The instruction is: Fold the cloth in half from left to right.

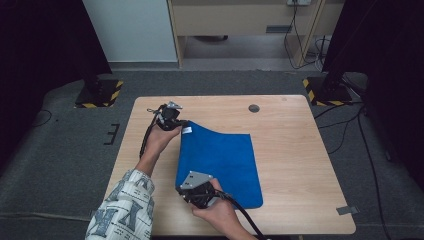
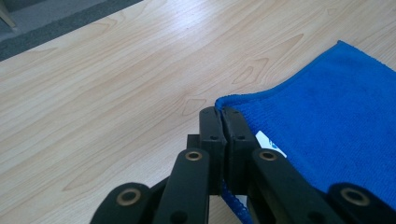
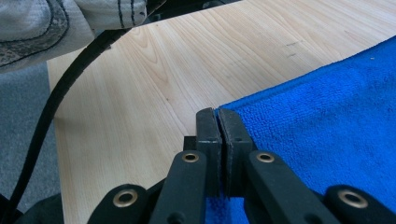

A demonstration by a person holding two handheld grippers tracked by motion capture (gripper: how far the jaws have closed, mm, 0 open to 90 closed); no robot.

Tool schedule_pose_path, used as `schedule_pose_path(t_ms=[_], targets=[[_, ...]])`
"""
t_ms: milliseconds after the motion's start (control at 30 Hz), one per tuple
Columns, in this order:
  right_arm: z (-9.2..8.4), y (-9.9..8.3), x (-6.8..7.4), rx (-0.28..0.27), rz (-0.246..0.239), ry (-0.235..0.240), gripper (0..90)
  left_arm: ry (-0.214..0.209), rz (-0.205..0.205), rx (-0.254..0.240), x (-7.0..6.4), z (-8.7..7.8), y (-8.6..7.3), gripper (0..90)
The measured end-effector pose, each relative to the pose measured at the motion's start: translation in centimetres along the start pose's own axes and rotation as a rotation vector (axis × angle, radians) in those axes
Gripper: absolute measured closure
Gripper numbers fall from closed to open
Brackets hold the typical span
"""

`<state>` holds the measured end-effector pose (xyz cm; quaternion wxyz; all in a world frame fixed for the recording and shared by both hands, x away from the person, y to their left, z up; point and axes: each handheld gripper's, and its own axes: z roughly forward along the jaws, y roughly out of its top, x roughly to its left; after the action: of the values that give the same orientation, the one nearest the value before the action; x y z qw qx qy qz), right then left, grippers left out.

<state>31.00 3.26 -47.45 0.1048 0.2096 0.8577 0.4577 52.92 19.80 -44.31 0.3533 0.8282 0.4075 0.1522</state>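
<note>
A blue cloth (image 1: 220, 160) lies on the wooden table (image 1: 290, 165), its left edge lifted off the surface. My left gripper (image 1: 181, 123) is shut on the cloth's far left corner, beside a small white label (image 1: 187, 130). In the left gripper view the jaws of that gripper (image 2: 222, 112) pinch the blue corner (image 2: 243, 105), with the label (image 2: 266, 140) just right of them. My right gripper (image 1: 181, 189) is shut on the near left corner. In the right gripper view its closed jaws (image 3: 217, 113) hold the cloth's edge (image 3: 261, 100).
A round grommet hole (image 1: 254, 108) sits near the table's far edge. A patterned sleeve (image 1: 122, 207) comes in at the bottom left, and a black cable (image 3: 51, 107) trails across the table's near edge. Yellow-and-black stand bases (image 1: 100, 94) rest on the floor beyond.
</note>
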Motion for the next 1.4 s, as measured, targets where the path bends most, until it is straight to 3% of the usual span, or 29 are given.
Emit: schedule_pose_path(t_ms=[600,1167,1400], targets=[[1.2,1.4,1.0,-0.020,0.000,-0.011,88.2,0.028,-0.024,-0.004,2.1,-1.7,-1.0,87.9],[3.4,4.4,2.7,-0.069,0.020,0.035,88.2,0.055,-0.066,-0.032,4.3,-4.3,-2.0,87.8],[3.2,4.8,2.7,-0.078,0.017,0.033,88.1,0.054,-0.077,-0.042,4.5,-4.5,-1.9,87.8]])
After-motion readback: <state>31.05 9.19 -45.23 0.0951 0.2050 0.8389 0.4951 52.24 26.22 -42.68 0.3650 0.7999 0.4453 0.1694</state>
